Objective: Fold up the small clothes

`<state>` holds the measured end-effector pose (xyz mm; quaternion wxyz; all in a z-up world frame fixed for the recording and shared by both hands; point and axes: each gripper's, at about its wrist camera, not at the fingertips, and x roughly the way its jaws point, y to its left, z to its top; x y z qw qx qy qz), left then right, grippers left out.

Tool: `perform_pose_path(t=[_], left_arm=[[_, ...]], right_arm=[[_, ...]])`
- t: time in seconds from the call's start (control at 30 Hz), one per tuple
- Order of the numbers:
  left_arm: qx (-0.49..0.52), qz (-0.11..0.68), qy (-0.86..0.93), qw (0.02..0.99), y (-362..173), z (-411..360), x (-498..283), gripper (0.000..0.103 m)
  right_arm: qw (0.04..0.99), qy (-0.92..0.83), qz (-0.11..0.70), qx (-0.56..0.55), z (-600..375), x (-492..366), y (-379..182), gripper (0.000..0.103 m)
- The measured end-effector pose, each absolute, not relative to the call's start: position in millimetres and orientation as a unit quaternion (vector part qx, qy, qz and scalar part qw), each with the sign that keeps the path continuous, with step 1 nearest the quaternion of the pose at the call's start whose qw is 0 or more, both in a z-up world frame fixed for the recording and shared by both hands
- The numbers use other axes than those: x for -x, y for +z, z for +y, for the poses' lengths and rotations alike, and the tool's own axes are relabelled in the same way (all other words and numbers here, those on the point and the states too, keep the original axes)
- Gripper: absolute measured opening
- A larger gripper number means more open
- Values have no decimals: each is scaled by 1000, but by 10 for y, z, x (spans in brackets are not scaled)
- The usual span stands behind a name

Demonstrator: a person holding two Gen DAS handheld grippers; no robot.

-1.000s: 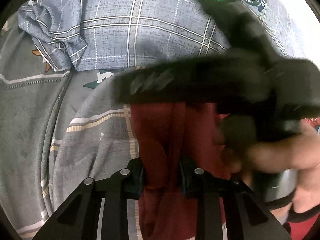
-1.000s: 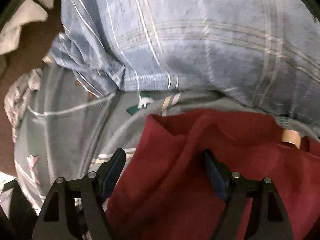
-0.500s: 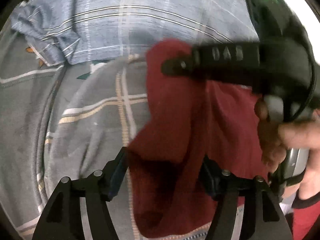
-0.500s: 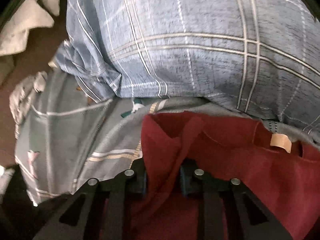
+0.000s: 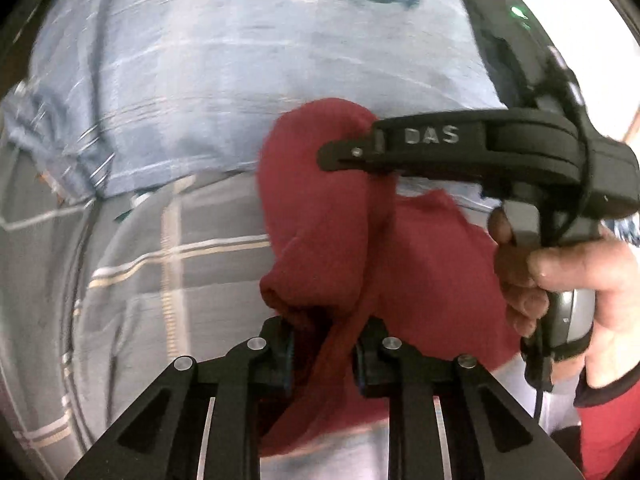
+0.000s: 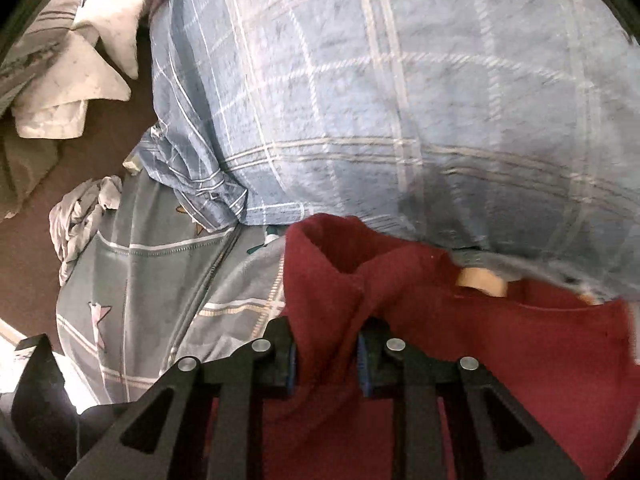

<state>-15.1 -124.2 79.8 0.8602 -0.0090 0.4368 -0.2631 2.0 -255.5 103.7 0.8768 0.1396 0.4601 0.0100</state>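
Note:
A dark red garment [image 5: 320,220] hangs bunched between both grippers above grey checked bedding [image 5: 160,260]. My left gripper [image 5: 322,344] has its jaws closing, and a fold of the red cloth is pinched between the pads. In the left wrist view my right gripper [image 5: 340,152] comes in from the right, held by a hand [image 5: 568,272], its tip clamped on the garment's upper edge. In its own view the right gripper [image 6: 326,352] is closing too, with the red garment [image 6: 500,340] filling the gap. A tan label [image 6: 480,280] shows at the garment's far edge.
A big blue checked pillow [image 6: 400,100] lies right behind the garment. Grey bedding [image 6: 140,280] spreads to the left. White folded cloths [image 6: 80,80] and a crumpled light cloth [image 6: 80,216] lie on the brown floor [image 6: 32,248] at far left.
Both grippers have risen and lifted the red garment off the bedding. The left gripper opened, then closed on a new fold. The right gripper went from wide open to clamped on the cloth.

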Motion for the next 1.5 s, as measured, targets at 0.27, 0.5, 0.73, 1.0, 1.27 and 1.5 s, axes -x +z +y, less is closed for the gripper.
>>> perform_pose_path(t=[0.27,0.5,0.73,1.0,1.27,1.5], left_arm=[[-20,440,-322,838,926,-2130,333,20],[-25,480,-350,804,562,-2761,347,24],[3,499,-400,769,722,-2388,413,59],[-41,451,-299,840,820,-1456,623,65],[-35,463,-286,838,598,-1606,648,65],[-23,456,-284,843,390,-1696,493,66]], right_arm=[[883,-52,453,-109,-3206,547,1423,17],[869,-143,457,-124,-3885,941,1249,16],[847,-201,461,-171,-4179,1102,833,34],[873,-172,398,-221,-3992,1758,1268,76],[851,-158,444,-233,-3772,1583,819,29],[877,-184,411,-169,-3599,1871,1024,22]])
